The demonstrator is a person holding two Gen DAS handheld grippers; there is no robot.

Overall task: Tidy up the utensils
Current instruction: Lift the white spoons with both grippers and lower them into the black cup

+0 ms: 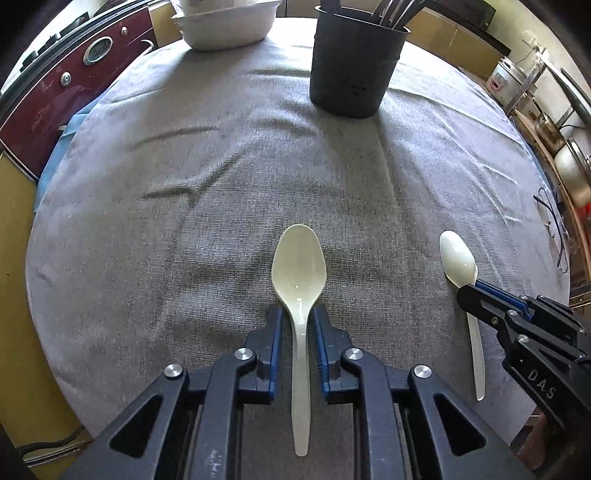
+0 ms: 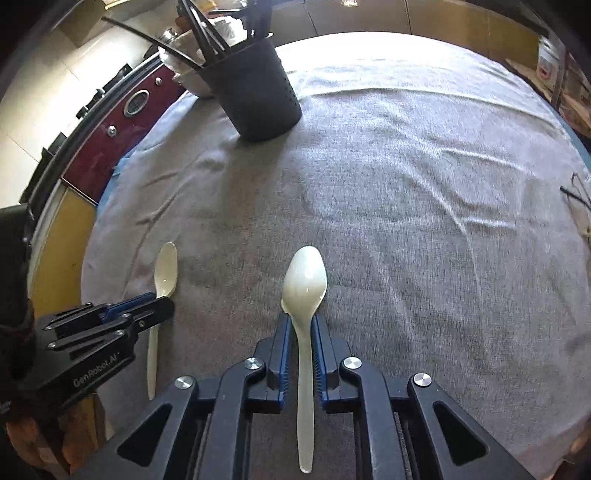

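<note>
Two pale plastic spoons lie on the grey cloth, bowls pointing away. My left gripper (image 1: pixel 298 314) straddles the neck of the left spoon (image 1: pixel 300 266); small gaps show between pads and handle. My right gripper (image 2: pixel 303 320) straddles the neck of the right spoon (image 2: pixel 304 280), pads close against it. Each gripper shows in the other view: the right one (image 1: pixel 466 291) over its spoon (image 1: pixel 457 257), the left one (image 2: pixel 162 301) over its spoon (image 2: pixel 165 269). A black utensil holder (image 1: pixel 352 70) with dark utensils stands at the far side, also in the right wrist view (image 2: pixel 256 92).
A grey cloth (image 1: pixel 207 177) covers the round table. A white dish (image 1: pixel 227 24) sits at the far edge left of the holder. A dark red appliance (image 1: pixel 62 92) stands beyond the left edge. Shelves with pots (image 1: pixel 565 147) are on the right. A thin wire (image 1: pixel 550 218) lies near the right edge.
</note>
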